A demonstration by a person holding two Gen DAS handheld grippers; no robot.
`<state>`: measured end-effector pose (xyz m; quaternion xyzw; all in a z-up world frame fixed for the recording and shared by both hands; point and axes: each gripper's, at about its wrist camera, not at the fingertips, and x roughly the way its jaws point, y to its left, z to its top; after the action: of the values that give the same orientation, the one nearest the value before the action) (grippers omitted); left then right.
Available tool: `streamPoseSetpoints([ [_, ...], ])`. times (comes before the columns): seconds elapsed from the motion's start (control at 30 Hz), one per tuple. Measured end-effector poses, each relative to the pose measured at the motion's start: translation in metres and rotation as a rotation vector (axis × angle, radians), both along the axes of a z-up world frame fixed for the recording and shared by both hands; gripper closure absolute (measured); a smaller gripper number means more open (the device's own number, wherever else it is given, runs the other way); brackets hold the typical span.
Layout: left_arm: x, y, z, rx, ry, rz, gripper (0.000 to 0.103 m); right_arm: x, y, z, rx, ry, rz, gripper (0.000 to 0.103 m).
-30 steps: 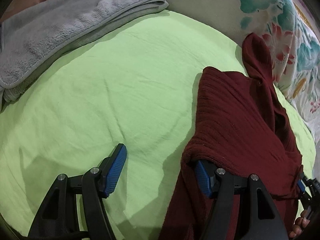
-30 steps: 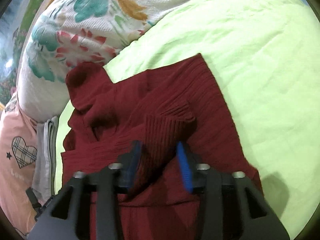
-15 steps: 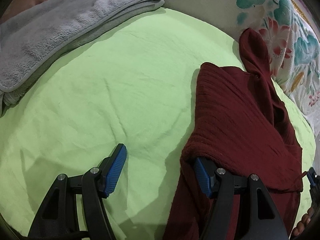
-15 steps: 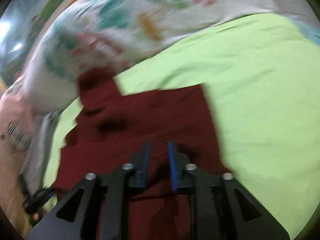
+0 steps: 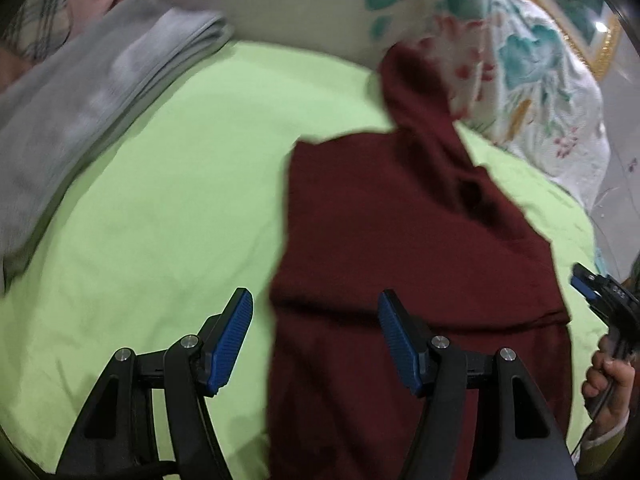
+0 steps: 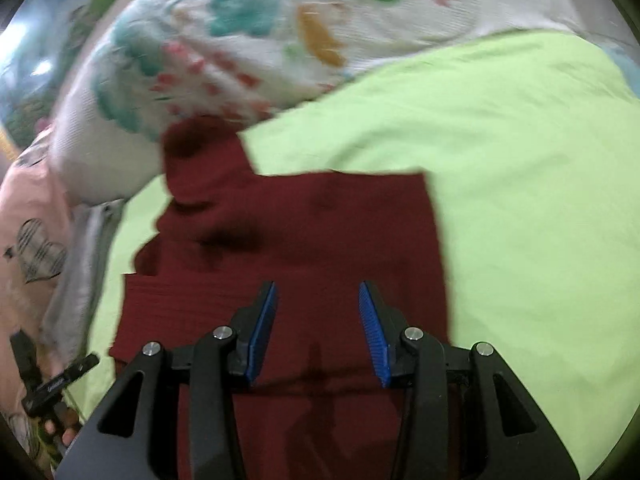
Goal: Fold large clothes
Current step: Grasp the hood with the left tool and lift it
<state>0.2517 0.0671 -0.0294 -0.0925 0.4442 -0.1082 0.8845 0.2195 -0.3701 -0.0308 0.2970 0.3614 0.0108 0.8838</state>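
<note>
Sweater point(image 5: 400, 240), dark red knit, is lying partly folded on the green sheet point(image 5: 160, 200), its long axis running from 6 o'clock under both claws up to 12 o'clock, where a narrow end is resting against the floral pillow point(image 5: 520, 60). Left gripper point(image 5: 316, 332) is hanging with jaws wide apart and gripping nothing, straddling the garment's left edge: one finger is over the sheet, the other over the knit. Right gripper point(image 6: 318, 328) is also standing open and empty, sitting squarely over the cloth's middle. A folded ridge is crossing at 9 to 3 o'clock just ahead of both claws, so either seems equally near; the next fold probably turns on this near end.
</note>
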Motion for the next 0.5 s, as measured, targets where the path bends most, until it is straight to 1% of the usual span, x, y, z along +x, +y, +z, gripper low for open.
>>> streamPoseSetpoints([
  [0.07,0.014,-0.008,0.01,-0.009,-0.014,-0.001,0.037,0.021,0.013,0.011,-0.002,-0.041,0.065,0.059],
  [0.17,0.048,-0.021,0.025,-0.001,-0.041,0.027,0.037,0.06,0.038,0.026,-0.064,-0.076,0.158,0.059],
  [0.2,0.063,-0.024,0.028,0.0,-0.039,0.036,0.037,0.078,0.05,0.032,-0.088,-0.089,0.205,0.058],
  [0.27,0.092,-0.026,0.032,-0.015,-0.032,0.039,0.037,0.101,0.067,0.037,-0.128,-0.088,0.259,0.057],
  [0.3,0.108,-0.028,0.034,-0.019,-0.031,0.043,0.037,0.119,0.077,0.038,-0.161,-0.084,0.287,0.055],
  [0.37,0.143,-0.035,0.035,-0.016,-0.03,0.054,0.037,0.15,0.088,0.037,-0.189,-0.086,0.327,0.054],
  [0.43,0.179,-0.038,0.034,-0.014,-0.011,0.067,0.037,0.18,0.092,0.034,-0.203,-0.075,0.325,0.054],
  [0.5,0.205,-0.037,0.03,-0.023,0.008,0.078,0.037,0.212,0.093,0.031,-0.177,-0.072,0.336,0.054],
])
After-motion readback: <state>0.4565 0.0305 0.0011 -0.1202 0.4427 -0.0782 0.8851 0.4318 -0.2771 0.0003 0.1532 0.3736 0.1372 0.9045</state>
